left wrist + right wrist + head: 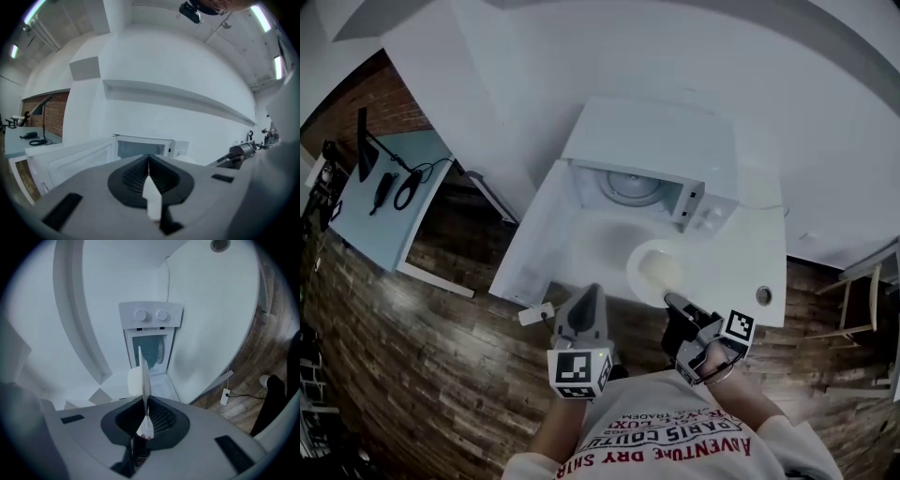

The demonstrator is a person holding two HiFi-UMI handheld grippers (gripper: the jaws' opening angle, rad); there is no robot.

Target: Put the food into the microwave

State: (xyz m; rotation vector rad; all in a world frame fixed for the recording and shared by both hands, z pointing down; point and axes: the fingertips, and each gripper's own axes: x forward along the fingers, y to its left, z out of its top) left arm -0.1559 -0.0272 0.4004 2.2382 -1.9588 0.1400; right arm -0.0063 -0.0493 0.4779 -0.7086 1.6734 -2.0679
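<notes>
The food (660, 271), a pale rounded lump, sits on a white plate (635, 261). The right gripper (674, 302) has its jaws closed narrow on the near rim of that plate. The food therefore lies just beyond the jaw tips, toward the microwave (661, 136).

In the right gripper view the plate shows edge-on as a thin blade running out from between the pads. The food sits against one face of it, and the microwave's opening is straight ahead. Plate and food are over the front part of the counter (761, 246), close to its front edge and right of the middle. They are in front of the oven's mouth and outside it. Whether the plate rests on the counter or is lifted off it I cannot tell.

The microwave stands at the back of the counter with its door (532, 242) swung wide to the left. Its turntable (630, 186) is bare. The panel (709, 212) with two knobs is on the right of the opening.

The left gripper (589, 293) is beside the right one, over the counter's front edge and left of the plate. Its jaws are pressed together on nothing, apart from plate and door.

A small round hole (763, 295) marks the counter near its front right corner. A white plug (535, 315) hangs by the front edge on the left. Well off to the left, across the wood floor (422, 366), is a pale desk (373, 225) with a lamp (362, 142) on it.
</notes>
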